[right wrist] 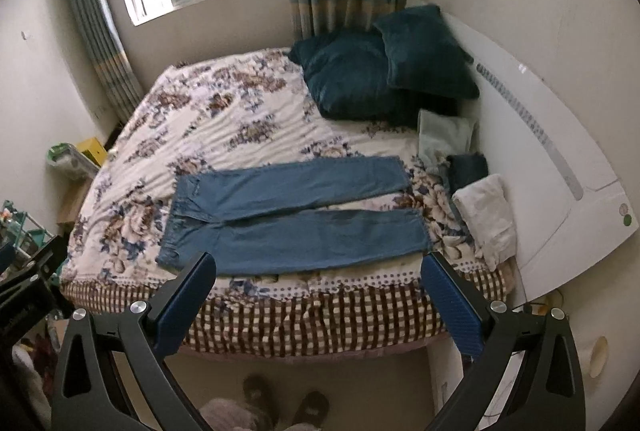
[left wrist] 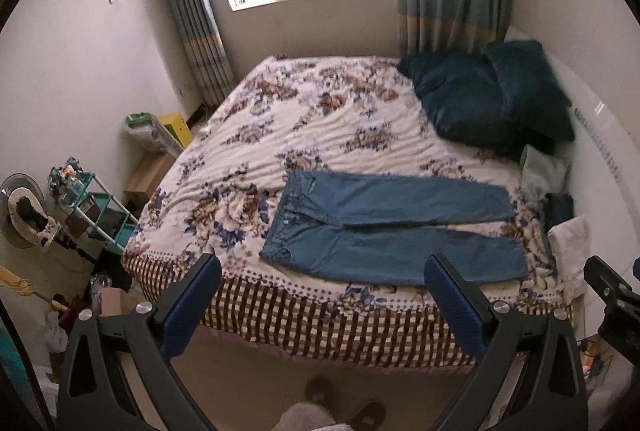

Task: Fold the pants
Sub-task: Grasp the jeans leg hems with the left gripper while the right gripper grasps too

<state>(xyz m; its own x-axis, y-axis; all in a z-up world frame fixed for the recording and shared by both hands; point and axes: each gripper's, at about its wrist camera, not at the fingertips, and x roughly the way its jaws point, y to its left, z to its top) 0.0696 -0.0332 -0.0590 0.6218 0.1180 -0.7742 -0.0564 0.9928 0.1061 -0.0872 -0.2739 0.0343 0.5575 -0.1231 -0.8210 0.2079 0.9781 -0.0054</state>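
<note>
While the blue pants (left wrist: 390,227) lay flat and unfolded at centre frame, waistband toward frame left and both legs running right, they rested on the floral bedspread (left wrist: 320,119) near its lower edge. You held your left gripper (left wrist: 322,273) and right gripper (right wrist: 318,269) spread wide and empty, off the bed. Dark pillows (right wrist: 384,71) sat upper right.
</note>
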